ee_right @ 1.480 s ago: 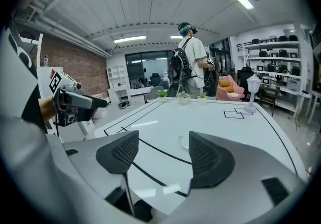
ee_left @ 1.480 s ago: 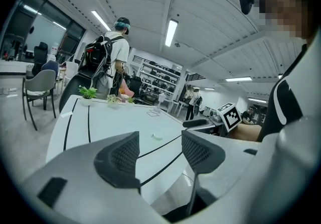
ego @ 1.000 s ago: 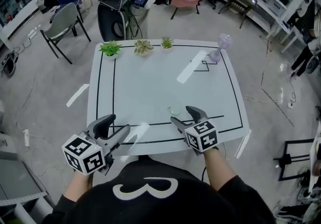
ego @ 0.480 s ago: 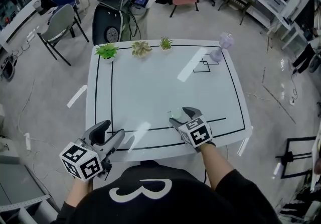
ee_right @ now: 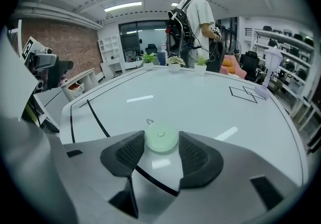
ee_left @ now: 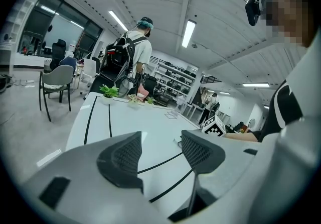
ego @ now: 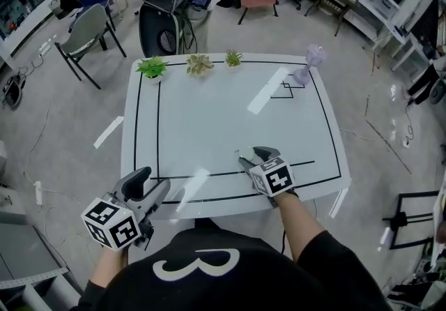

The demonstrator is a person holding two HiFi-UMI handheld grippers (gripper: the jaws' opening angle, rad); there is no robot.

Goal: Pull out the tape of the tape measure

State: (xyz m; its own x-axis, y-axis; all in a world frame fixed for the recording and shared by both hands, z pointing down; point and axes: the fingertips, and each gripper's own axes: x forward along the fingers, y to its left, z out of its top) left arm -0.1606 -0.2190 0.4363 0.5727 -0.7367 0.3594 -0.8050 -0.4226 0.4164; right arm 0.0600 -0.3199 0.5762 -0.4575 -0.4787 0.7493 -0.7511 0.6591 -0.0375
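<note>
Right gripper [ego: 254, 157]: clenched on the tape measure [ee_right: 161, 139]. Its jaws have just been closing, and in the right gripper view both ribbed pads now meet the sides of the pale green round case, which sits at the very tips of the jaws. The case rests on the white table [ego: 209, 107], near the front edge and just beyond the black border line.

Change against the head view 1 second back: the right gripper stood higher with its jaws wide apart around the case. Now it is lower and narrowed onto it.

Left gripper [ee_left: 160, 147]: released, nothing between its 2 pads. It hangs off the near-left corner of the table, well apart from the case, and sits a little lower in the head view than 1 second back.

Small loop-shaped tab [ee_right: 149, 122] lies on the table just past the case, on its far-left side. Probably the tape's end; too small to be sure.

Judgement: the hold on the body looks made, though only at the tips, so the case could slip. The tape is not yet drawn. Next, the free left gripper must reach the tab and pull.
</note>
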